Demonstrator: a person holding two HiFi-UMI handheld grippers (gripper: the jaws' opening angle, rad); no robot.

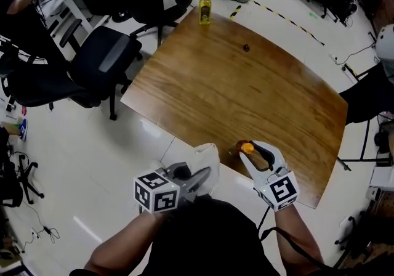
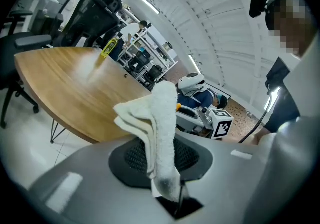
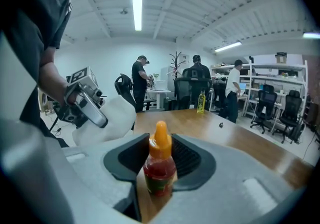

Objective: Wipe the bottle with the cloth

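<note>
Bottle (image 3: 160,165), small, with an orange cap and red contents, stands upright between my right jaws, which are clenched on its sides. In the head view my right gripper (image 1: 253,153) has it at the near edge of the bench (image 1: 234,90); I cannot tell whether its base touches the wood. My left gripper (image 1: 203,177) sits just to the left of the right one, at the same near edge. Its jaws are clenched on the cloth (image 2: 162,128), white and folded, which sticks up out of them in a thick roll with a looser flap hanging to the left. From the head view the cloth lies close beside the bottle; from the right gripper view the two are apart, the cloth off to the left with a clear gap between them, so nothing is rubbing the bottle at this moment. Both grippers point away from me across the bench. Far across the wood, at the opposite edge, a yellow bottle (image 1: 205,7) with a dark cap stands upright; a small dark thing (image 1: 246,48) lies on the bench near it, too small to name. A dark chair (image 1: 104,56) stands on the floor off the bench's left side; people (image 3: 140,83) stand in the room beyond the far edge.
</note>
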